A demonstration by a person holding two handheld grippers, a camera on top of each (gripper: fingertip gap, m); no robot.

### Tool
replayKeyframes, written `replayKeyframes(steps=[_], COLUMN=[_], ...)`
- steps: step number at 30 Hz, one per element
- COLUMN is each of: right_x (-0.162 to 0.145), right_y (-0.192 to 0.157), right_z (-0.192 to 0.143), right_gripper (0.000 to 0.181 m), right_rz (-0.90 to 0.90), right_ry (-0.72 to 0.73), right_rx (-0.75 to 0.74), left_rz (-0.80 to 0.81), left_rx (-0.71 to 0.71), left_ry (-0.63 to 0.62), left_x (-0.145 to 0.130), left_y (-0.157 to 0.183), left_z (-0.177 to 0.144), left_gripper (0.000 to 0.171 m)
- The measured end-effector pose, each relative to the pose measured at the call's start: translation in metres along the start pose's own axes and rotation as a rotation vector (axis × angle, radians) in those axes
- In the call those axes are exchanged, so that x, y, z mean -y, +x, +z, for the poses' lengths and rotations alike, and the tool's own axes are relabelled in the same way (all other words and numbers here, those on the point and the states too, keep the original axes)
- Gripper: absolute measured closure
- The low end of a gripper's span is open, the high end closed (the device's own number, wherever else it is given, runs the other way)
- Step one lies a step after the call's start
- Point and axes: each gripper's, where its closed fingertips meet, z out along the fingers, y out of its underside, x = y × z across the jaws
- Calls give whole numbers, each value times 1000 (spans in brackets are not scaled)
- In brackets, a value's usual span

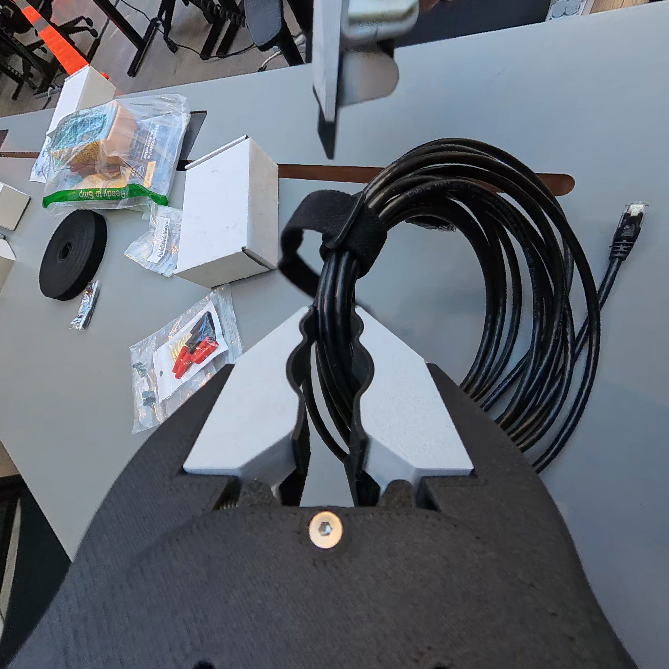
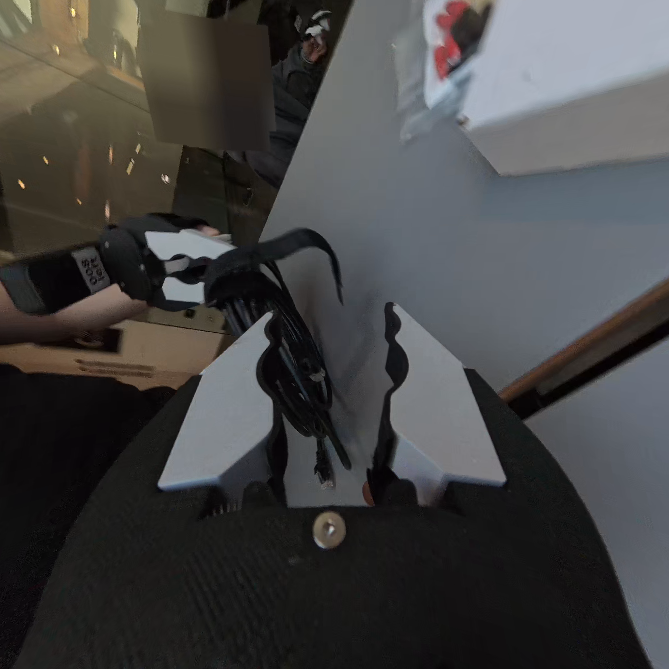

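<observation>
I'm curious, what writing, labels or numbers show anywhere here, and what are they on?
I won't copy any wording; here is what bears it.
Clear bag with a green strip: white print on the strip.
Black cable: faint print along its jacket.
Small clear bag: a barcode label, too small.
White sticker on the left gripper: blurred.
Cardboard box: blurred dark print.
</observation>
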Motion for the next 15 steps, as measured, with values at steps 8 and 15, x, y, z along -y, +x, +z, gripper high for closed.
replayKeyframes(steps=[8, 15], right_x=[-16, -31], right_y=[-105, -72], right_z=[58, 69], right_gripper=[120, 141], right_rz=[-947, -948], right_ry=[-261, -494], right_rx=[-387, -543], left_rz=[3, 27], left_rx=[5, 14], left_ry=[-4, 8], left_x=[0, 5], left_y=[1, 3], left_z=[-1, -3], left_gripper=[157, 156])
